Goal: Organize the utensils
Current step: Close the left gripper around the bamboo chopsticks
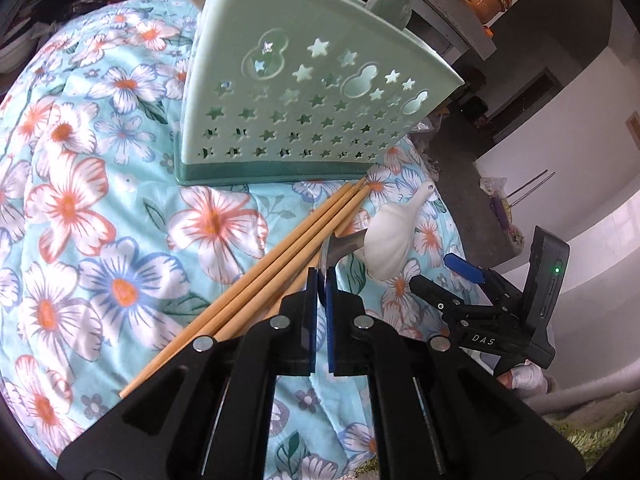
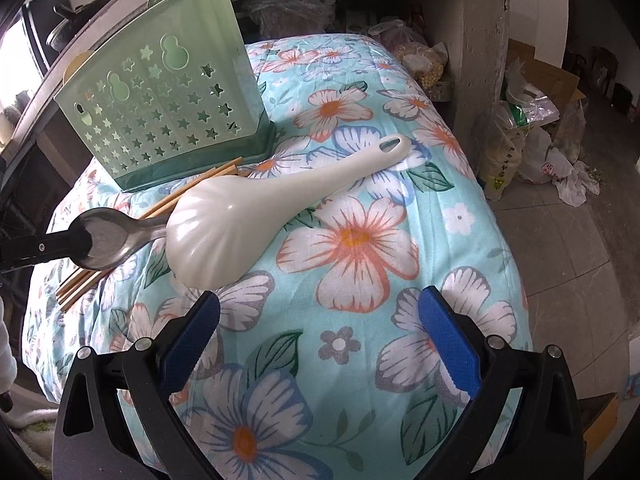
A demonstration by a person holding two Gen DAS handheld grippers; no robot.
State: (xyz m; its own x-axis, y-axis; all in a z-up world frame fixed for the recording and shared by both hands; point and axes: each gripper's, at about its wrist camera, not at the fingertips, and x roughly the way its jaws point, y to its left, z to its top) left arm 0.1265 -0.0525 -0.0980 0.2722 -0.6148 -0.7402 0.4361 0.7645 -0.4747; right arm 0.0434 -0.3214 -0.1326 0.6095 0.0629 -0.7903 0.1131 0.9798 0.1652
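1. The only writing that can be read is "DAS", in white letters on the black body of the right gripper (image 1: 464,276), seen at the lower right of the left wrist view; a green light glows on the dark device mounted behind it.
2. In the left wrist view the floral quilt (image 1: 100,208) fills the left side. The green utensil holder (image 1: 304,112), pierced with stars and gourd shapes, stands upper centre.
3. The wooden chopsticks (image 1: 256,272) lie in a bundle running from lower left up to the holder's base.
4. The left gripper (image 1: 322,280), at bottom centre, has its blue pads pressed together on the bowl of the metal spoon (image 1: 340,246), which shows only as a thin edge here.
5. The white rice scoop (image 1: 386,240) lies right of centre, just beside the spoon.
6. The right wrist view shows what the first cannot: at centre left the spoon's bowl (image 2: 106,240) is seen in full, pinched by one black finger (image 2: 48,246) and crossing over the chopsticks (image 2: 80,284).
7. The scoop (image 2: 256,208) stretches diagonally across the middle, its slotted handle pointing to the upper right.
8. The right gripper (image 2: 320,332) at the bottom is spread wide and holds nothing.
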